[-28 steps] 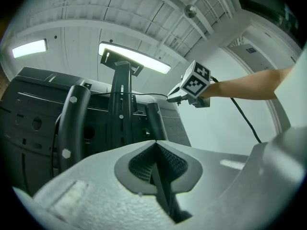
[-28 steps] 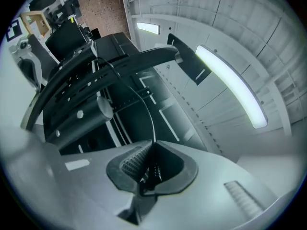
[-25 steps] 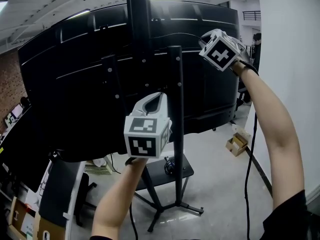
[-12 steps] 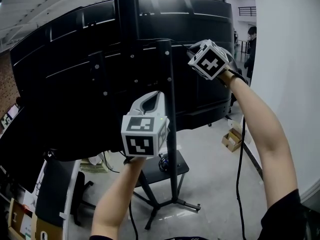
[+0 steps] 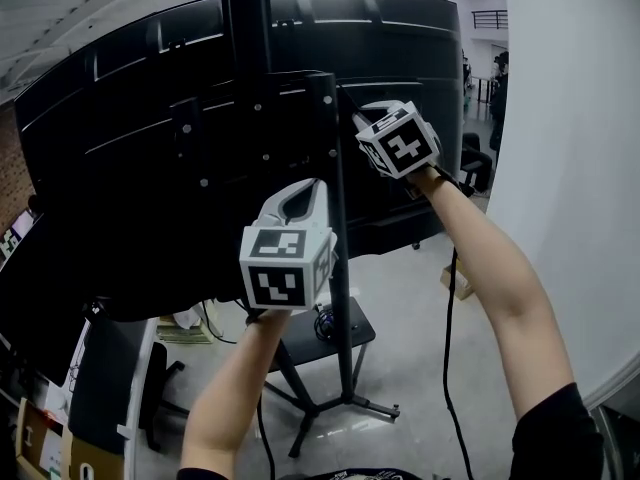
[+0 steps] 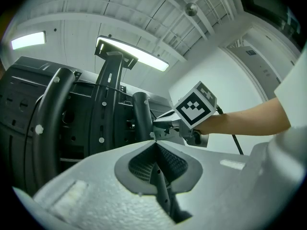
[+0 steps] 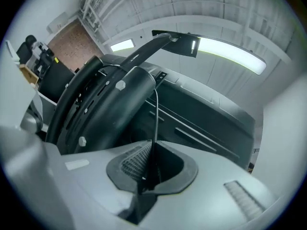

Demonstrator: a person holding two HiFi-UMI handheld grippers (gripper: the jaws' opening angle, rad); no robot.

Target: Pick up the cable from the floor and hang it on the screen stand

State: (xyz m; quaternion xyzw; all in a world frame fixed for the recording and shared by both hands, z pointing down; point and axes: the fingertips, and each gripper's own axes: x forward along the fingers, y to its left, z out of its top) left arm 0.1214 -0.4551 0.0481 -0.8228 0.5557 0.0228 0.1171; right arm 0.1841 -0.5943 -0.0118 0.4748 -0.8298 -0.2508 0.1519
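Two tools show in the head view. The left tool (image 5: 310, 193) sits at centre. The right tool (image 5: 358, 123) is now lower and nearer centre than a second ago, just beside the black metal screen stand (image 5: 335, 218). A thin black cable (image 5: 348, 103) runs from it up toward the stand's top. A brown cardboard box (image 5: 452, 282) lies on the floor, its contents hidden. Left gripper view: jaws together, nothing between them. Right gripper view: jaws pinched on the cable, which rises straight up against the stand.
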